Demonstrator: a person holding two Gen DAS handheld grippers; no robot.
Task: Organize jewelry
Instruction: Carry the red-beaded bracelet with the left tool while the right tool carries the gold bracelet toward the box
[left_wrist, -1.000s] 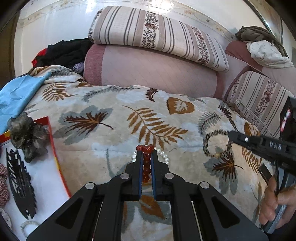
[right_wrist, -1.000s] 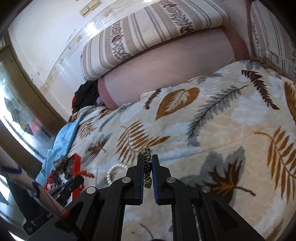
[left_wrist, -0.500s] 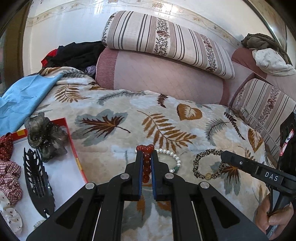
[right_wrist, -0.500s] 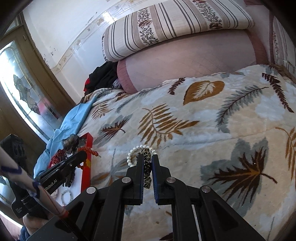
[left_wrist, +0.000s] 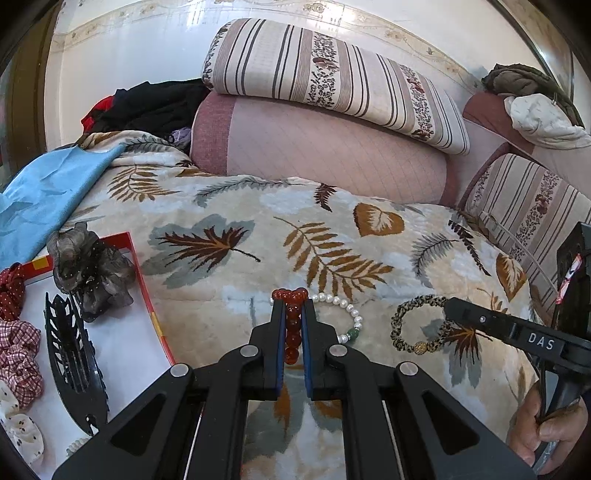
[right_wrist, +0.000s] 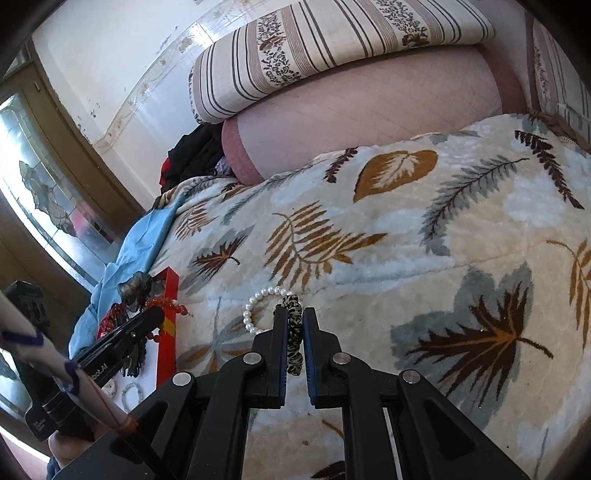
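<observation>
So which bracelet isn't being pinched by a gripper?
The white pearl bracelet. It lies loose on the blanket, while the red bead bracelet and the leopard-print bracelet are each clamped in a gripper.

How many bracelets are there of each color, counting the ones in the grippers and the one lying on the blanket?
Red bead bracelet, clamped in the left gripper: 1
White pearl bracelet, lying on the leaf-print blanket: 1
Leopard-print bracelet, clamped in the right gripper: 1
Total: 3

Leaf-patterned blanket (left_wrist: 229, 206) below stacked striped bolsters (left_wrist: 332, 81), pale sunlit wall (left_wrist: 129, 55), patterned-glass window (right_wrist: 40, 195) at left.
</observation>
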